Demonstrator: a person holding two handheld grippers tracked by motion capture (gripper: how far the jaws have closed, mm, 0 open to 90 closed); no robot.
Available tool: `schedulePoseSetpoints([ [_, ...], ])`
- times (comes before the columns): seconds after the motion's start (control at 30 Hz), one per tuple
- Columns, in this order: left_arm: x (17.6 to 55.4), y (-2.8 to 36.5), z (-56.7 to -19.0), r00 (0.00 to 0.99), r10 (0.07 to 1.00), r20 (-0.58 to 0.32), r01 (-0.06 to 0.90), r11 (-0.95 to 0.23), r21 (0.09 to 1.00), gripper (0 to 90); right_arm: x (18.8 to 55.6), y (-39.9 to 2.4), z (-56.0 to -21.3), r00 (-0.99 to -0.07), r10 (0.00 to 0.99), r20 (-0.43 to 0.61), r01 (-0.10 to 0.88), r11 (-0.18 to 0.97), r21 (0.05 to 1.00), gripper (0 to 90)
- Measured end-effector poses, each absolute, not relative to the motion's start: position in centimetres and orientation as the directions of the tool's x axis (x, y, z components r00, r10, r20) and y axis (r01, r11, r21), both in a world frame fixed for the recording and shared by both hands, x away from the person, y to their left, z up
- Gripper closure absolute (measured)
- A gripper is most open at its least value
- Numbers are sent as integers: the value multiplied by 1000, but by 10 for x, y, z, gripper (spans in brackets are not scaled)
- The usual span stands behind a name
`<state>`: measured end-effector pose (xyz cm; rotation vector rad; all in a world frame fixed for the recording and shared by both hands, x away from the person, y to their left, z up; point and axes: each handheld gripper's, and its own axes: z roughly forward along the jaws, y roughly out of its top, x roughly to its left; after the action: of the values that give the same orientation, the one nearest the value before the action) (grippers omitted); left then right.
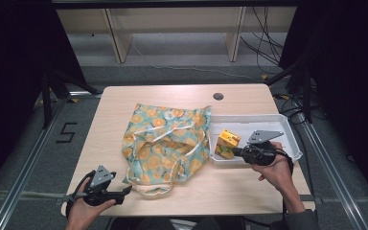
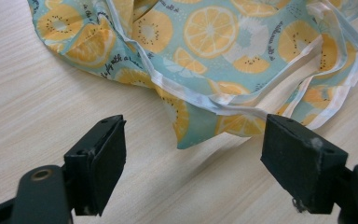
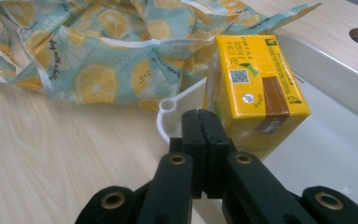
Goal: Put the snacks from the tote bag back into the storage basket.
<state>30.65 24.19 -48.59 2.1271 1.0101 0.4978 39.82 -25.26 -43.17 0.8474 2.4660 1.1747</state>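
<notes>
From above: pale wooden table (image 1: 249, 98), a crumpled cloth bag (image 1: 165, 139) printed with orange slices at its middle, a white tray (image 1: 268, 120) touching the bag's right edge, and a yellow juice carton (image 1: 228, 143) standing tilted in the tray's near left corner. Right gripper (image 1: 235, 152) held in a hand over the tray's near rim, tips at the carton's near side. Left gripper (image 1: 127, 190) held low at the table's near left corner, just short of the bag's looped strap, well apart from the tray.

Up close in the left gripper view: left gripper (image 2: 193, 140) with jaws wide apart, nothing between the pads, bare table (image 2: 37, 107) beneath. Just beyond, the bag's hem and white strap (image 2: 223, 100), plus small lettering on the cloth too fine to read from above.

Up close in the right gripper view: right gripper (image 3: 204, 116) with jaws pressed flat together, nothing seen between them, tips against the carton's (image 3: 256, 88) lower left edge and just above the tray's (image 3: 335, 140) rounded corner. On the carton's top face, a printed square code, a foil straw spot and a brown band, none of it legible from above. Bag (image 3: 98, 65) heaped behind and to the left, one corner draped over the tray's far rim
</notes>
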Motion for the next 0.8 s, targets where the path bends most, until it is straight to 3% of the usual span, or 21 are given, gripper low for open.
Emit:
schedulePoseSetpoints([
  [0.23,306,240,-486,614,788,29,512,-426,746,214,400,-252,-435,-763,647,3,422,495,760,900],
  [0.8,306,239,-488,607,794,14,518,-409,751,214,408,-264,-434,-741,671,-30,406,483,776,900],
])
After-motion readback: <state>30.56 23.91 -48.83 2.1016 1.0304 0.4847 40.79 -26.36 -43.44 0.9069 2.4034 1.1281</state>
